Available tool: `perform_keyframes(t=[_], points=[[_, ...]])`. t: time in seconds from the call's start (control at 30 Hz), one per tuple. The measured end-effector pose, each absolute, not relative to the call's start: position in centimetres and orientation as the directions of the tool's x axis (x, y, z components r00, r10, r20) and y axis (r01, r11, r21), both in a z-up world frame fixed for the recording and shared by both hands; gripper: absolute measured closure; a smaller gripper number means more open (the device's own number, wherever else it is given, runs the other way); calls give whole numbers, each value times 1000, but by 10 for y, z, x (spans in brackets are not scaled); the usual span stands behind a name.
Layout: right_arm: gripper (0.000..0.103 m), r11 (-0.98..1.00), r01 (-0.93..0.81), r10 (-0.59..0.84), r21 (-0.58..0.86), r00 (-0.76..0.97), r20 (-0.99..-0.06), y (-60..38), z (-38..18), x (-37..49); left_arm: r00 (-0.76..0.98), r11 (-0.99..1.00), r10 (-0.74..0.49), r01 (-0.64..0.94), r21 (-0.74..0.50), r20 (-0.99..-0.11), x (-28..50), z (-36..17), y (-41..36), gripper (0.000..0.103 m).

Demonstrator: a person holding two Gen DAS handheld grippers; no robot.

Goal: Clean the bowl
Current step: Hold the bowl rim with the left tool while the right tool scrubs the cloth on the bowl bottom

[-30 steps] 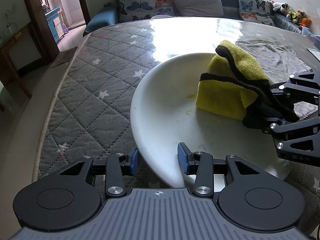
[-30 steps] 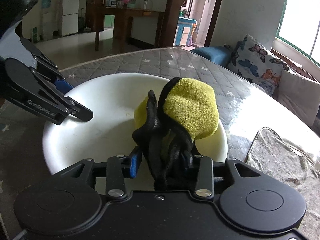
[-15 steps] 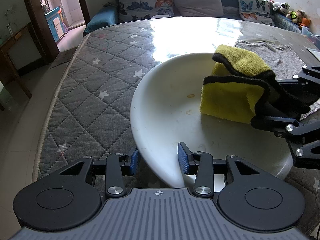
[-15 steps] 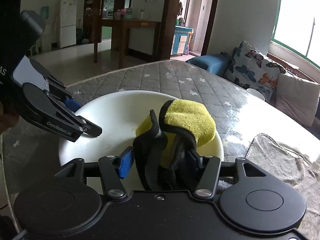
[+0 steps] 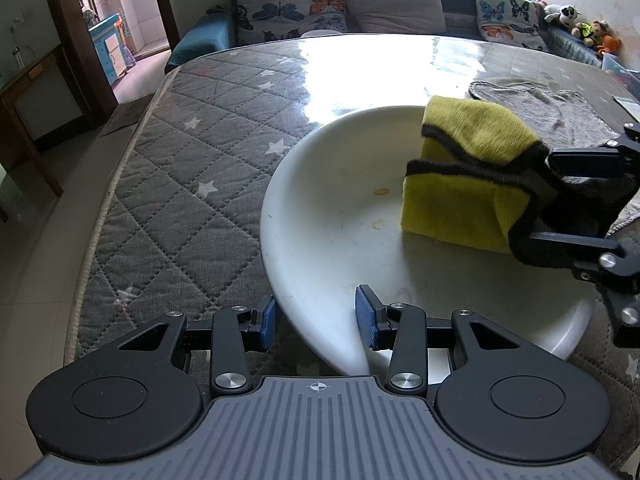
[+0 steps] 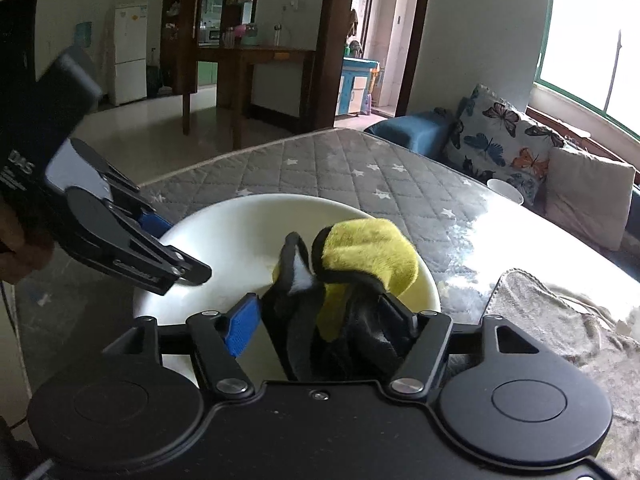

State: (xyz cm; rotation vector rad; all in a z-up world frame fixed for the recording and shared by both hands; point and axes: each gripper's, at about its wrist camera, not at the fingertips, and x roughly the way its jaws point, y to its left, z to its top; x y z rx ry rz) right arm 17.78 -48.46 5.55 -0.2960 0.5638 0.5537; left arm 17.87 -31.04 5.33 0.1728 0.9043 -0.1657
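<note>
A wide white bowl (image 5: 340, 240) sits on the quilted table, with a few small yellowish specks on its inner surface. My left gripper (image 5: 316, 320) is open and straddles the near rim, one blue pad outside and one inside. My right gripper (image 5: 576, 200) comes in from the right, shut on a folded yellow cloth with black edging (image 5: 452, 208). The cloth hangs over the bowl's right side, its lower edge close to the inner wall. From the right wrist, the cloth (image 6: 368, 252) bunches between my fingers (image 6: 240, 328) above the bowl (image 6: 240, 232), and the left gripper (image 6: 178, 246) reaches over the far-left rim.
A grey towel (image 5: 552, 108) lies on the table just right of the bowl. The table's grey star-patterned cover (image 5: 180, 200) ends at a left edge with floor below. A small white cup (image 6: 505, 190) stands at the far side. A sofa with butterfly cushions (image 5: 288, 4) is behind.
My right gripper has pulled the yellow cloth rightward across the bowl toward its right rim and risen slightly. The left gripper and the bowl have stayed put.
</note>
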Motion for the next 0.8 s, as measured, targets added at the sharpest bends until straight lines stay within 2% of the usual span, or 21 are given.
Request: perform_keyframes(t=[0.17, 0.57, 0.63, 0.67, 0.7, 0.8], points=[[28, 818, -564, 417, -114, 717, -559, -485, 60, 173, 608, 973, -69, 215, 80, -791, 178, 54, -313, 61], [28, 831, -541, 379, -132, 724, -577, -471, 48, 201, 607, 974, -69, 214, 79, -791, 178, 55, -313, 61], [33, 830, -543, 379, -127, 716, -586, -471, 45, 203, 607, 974, -69, 214, 79, -792, 178, 55, -313, 60], [45, 830, -544, 378, -124, 711, -592, -471, 43, 205, 607, 973, -69, 215, 80, -791, 178, 55, -314, 60], [51, 830, -545, 379, -121, 709, -595, -471, 41, 206, 608, 973, -69, 216, 80, -791, 178, 55, -314, 60], [52, 823, -557, 384, -110, 689, -614, -472, 38, 210, 608, 973, -70, 217, 80, -791, 177, 55, -314, 59]])
